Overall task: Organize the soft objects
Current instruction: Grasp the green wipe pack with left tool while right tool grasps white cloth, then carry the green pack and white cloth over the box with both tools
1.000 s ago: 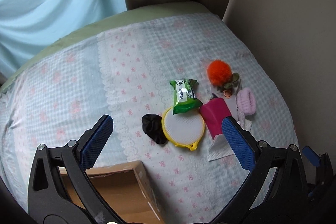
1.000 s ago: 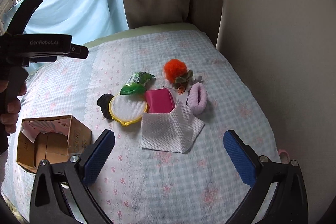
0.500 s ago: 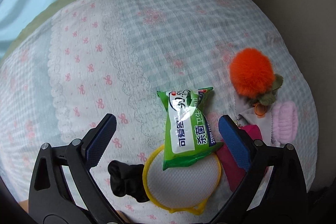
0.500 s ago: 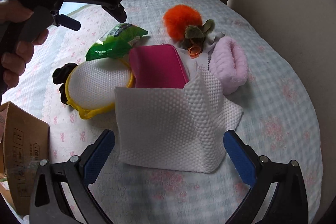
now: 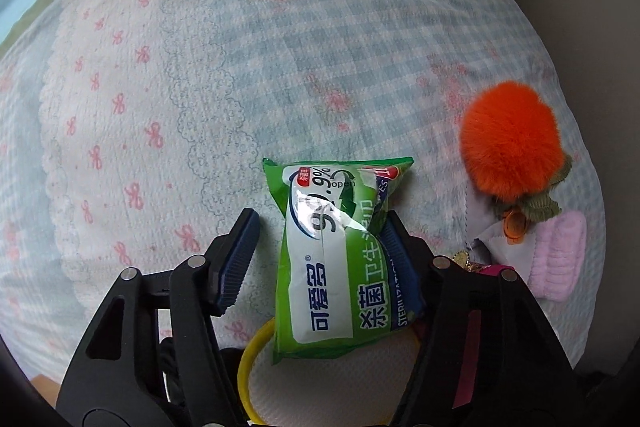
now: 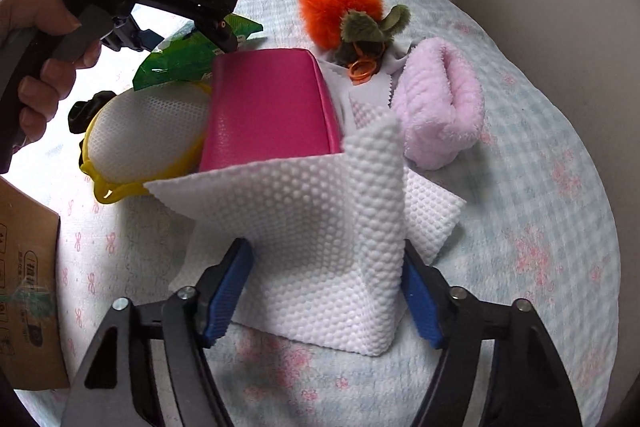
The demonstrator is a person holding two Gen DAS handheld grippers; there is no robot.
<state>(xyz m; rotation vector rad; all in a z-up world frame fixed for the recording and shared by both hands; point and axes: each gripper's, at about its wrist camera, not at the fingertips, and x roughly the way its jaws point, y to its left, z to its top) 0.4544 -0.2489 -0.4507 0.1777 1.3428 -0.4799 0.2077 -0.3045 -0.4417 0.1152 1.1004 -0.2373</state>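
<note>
Checked bedspread under our tools. Left tool half open, straddling green wipes pack, right pad touching. Right tool half open around white cloth, not clamped.

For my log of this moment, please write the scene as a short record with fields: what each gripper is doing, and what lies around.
surface: patterned bedding
left gripper: jaws open around the green wipes pack, one pad touching its side
right gripper: jaws open on both sides of the white cloth, not shut
pack rests on: yellow-rimmed mesh pad
other items: pink pouch, orange pompom, pink sock, black scrunchie
box: cardboard, at left edge of right view
</note>
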